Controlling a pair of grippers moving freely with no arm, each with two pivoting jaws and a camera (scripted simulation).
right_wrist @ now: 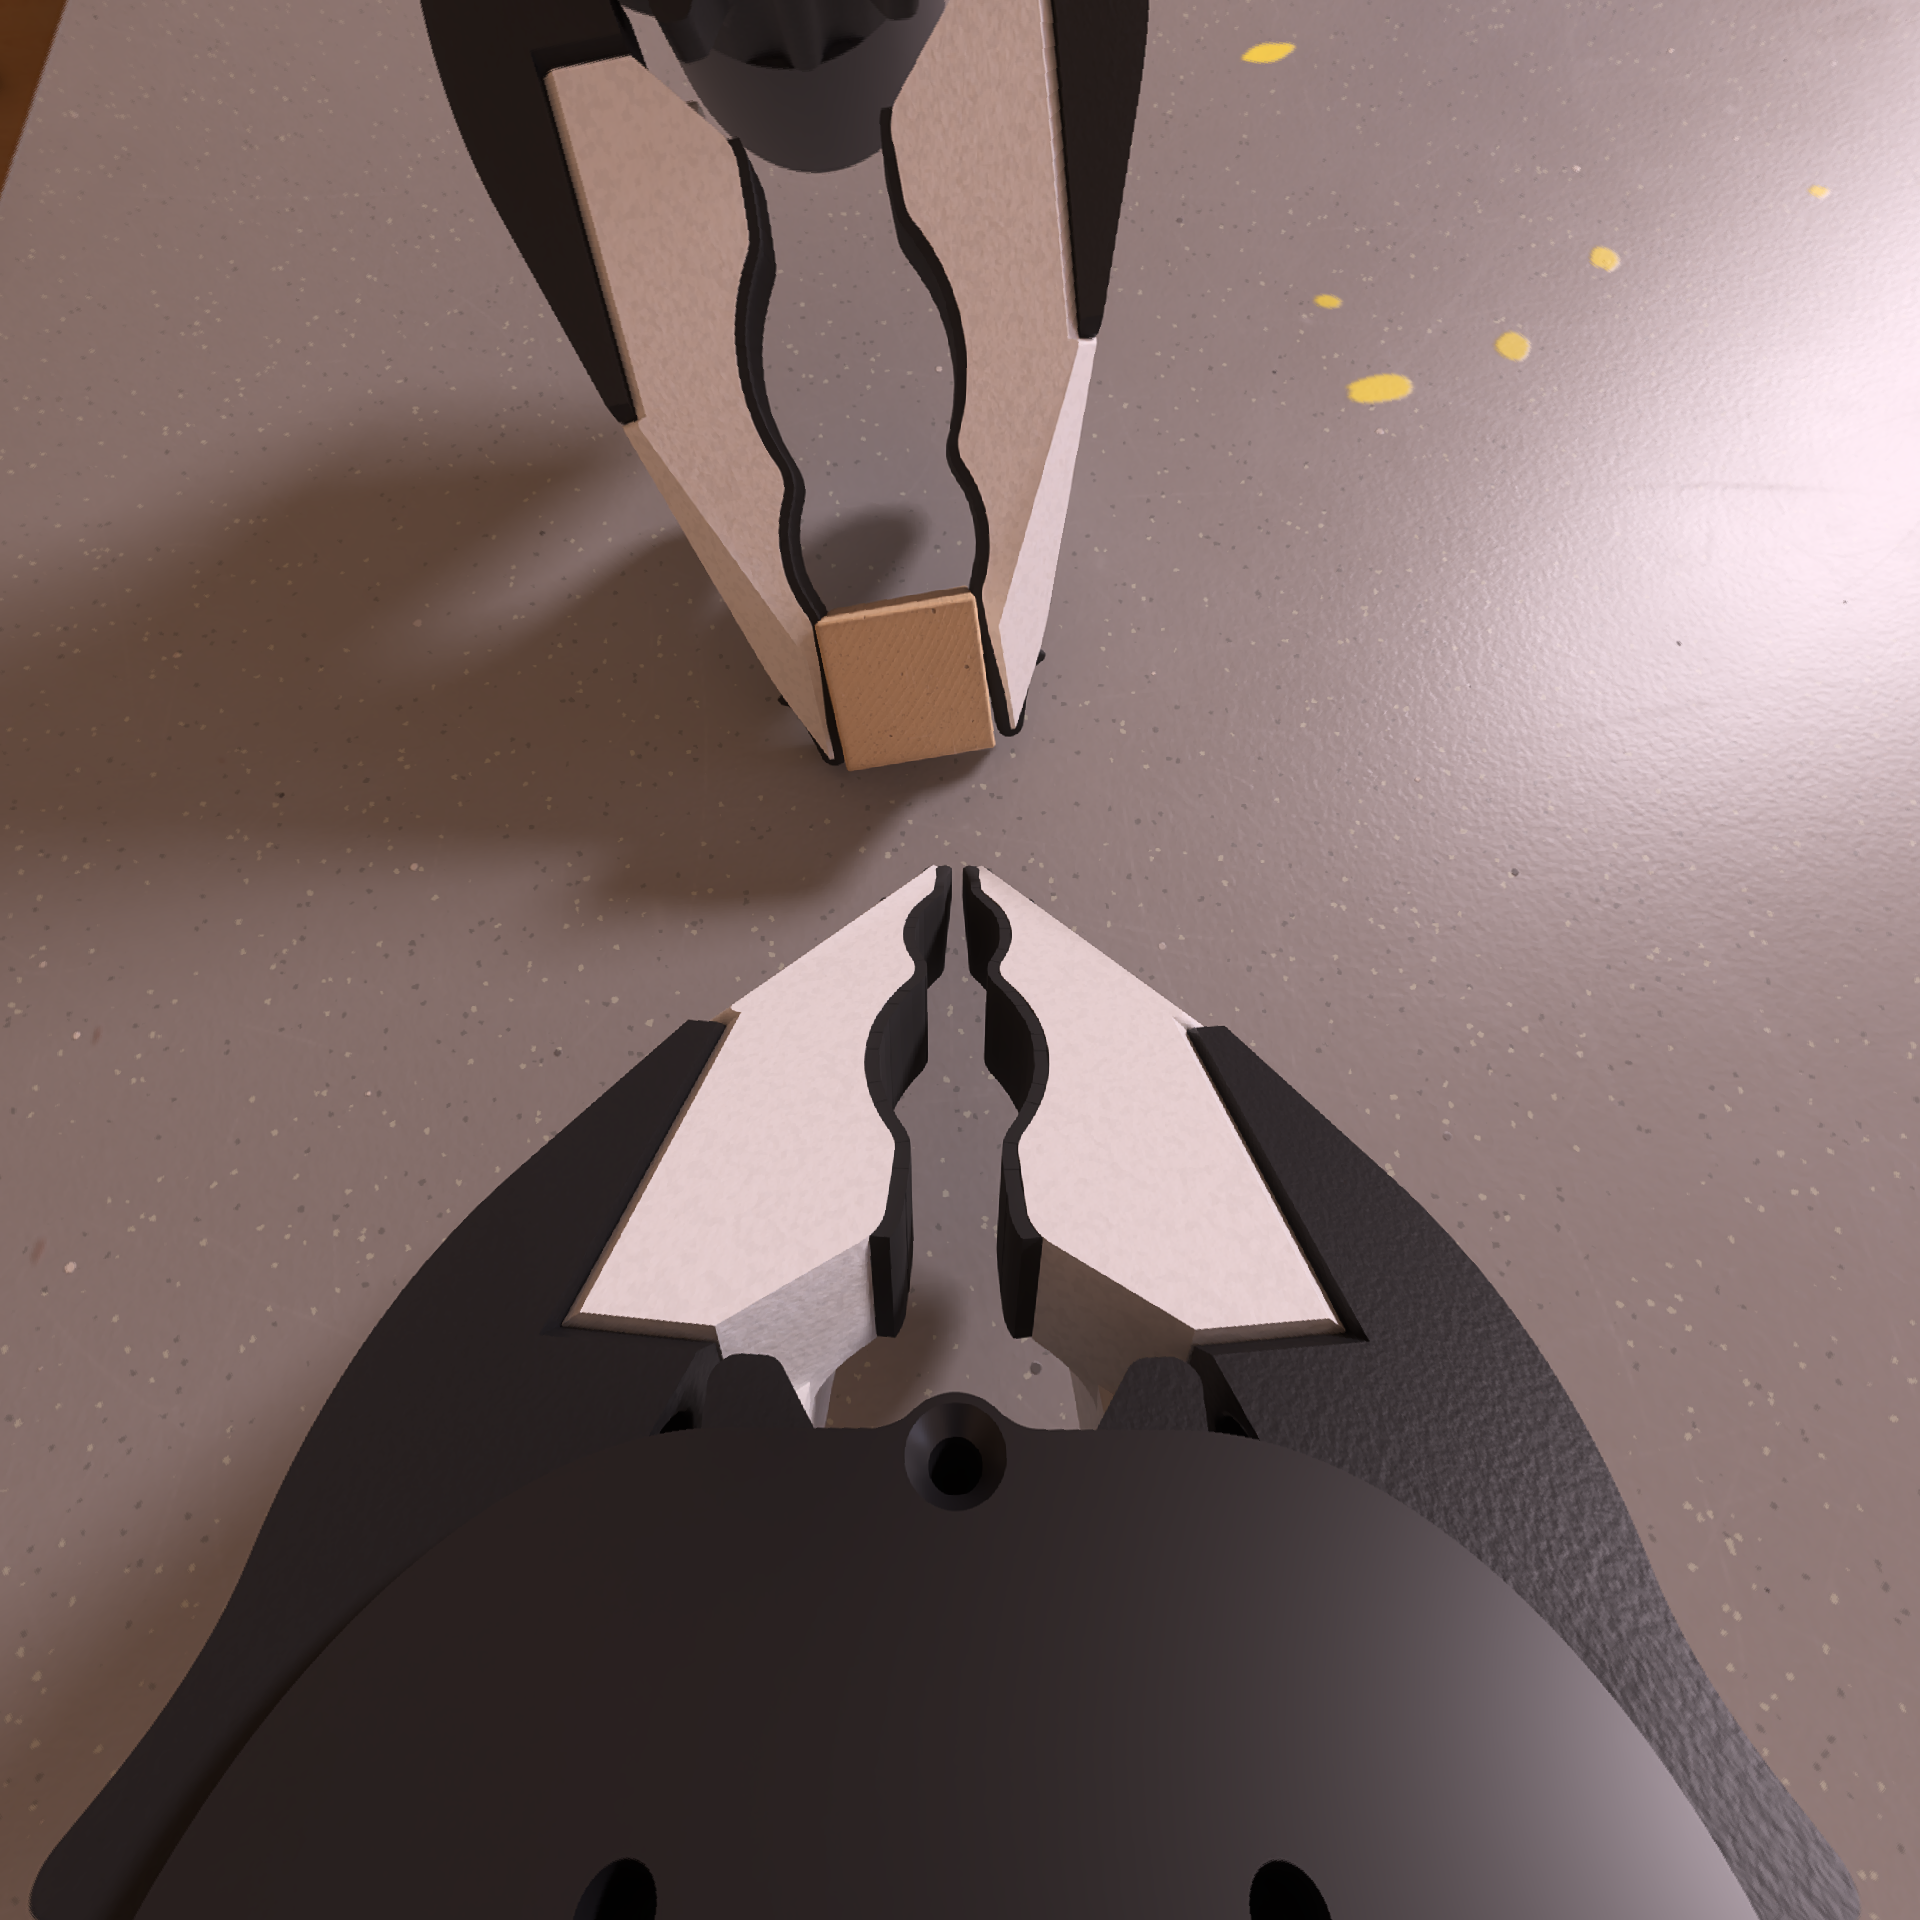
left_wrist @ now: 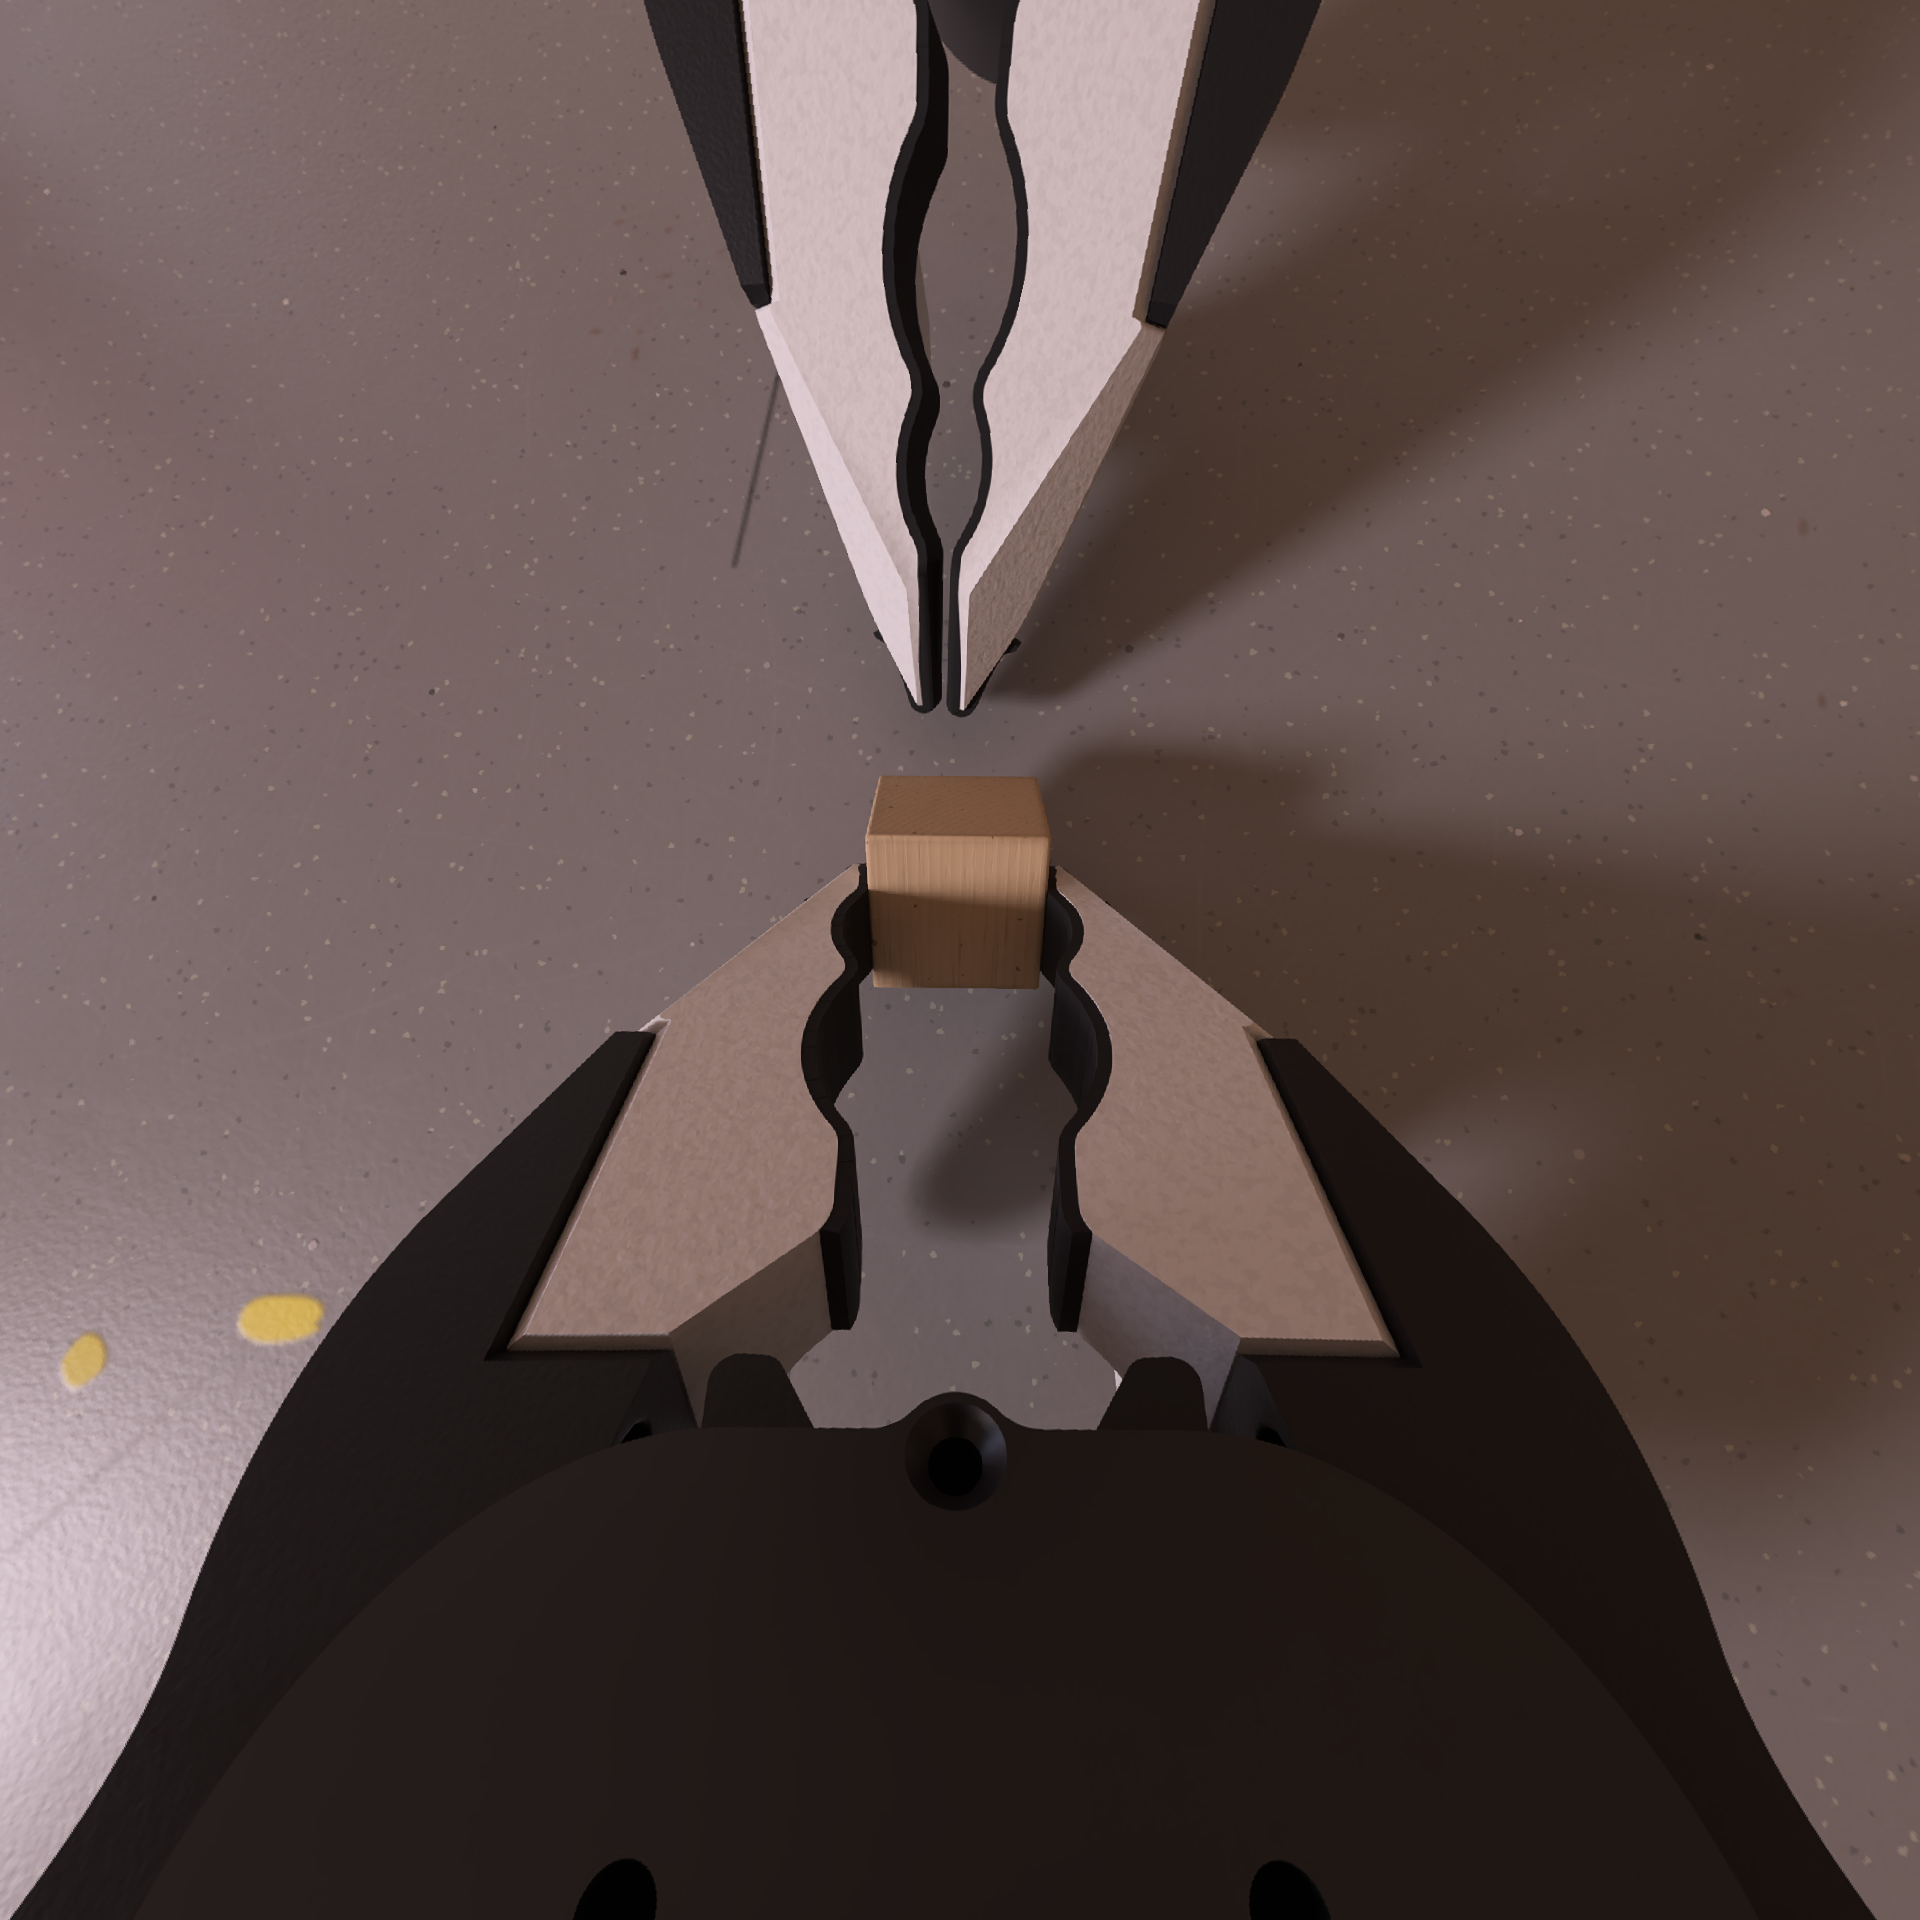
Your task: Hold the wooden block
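Observation:
A small light wooden block (left_wrist: 954, 899) sits between my left gripper's fingertips. My left gripper (left_wrist: 956, 883) is shut on it, low over the grey speckled floor. My right gripper (left_wrist: 940, 707) faces it from the far side, shut and empty, tips a short way from the block. In the right wrist view my right gripper (right_wrist: 956, 878) is shut with nothing between the tips. Ahead of it my left gripper (right_wrist: 914, 727) holds the wooden block (right_wrist: 904, 681) between its two fingers.
The grey speckled surface (left_wrist: 364, 727) stretches all around. Yellow spots (left_wrist: 278, 1320) mark it at the lower left of the left wrist view, and several yellow spots (right_wrist: 1380, 389) show at the upper right of the right wrist view. A brown edge (right_wrist: 16, 94) shows at the top left.

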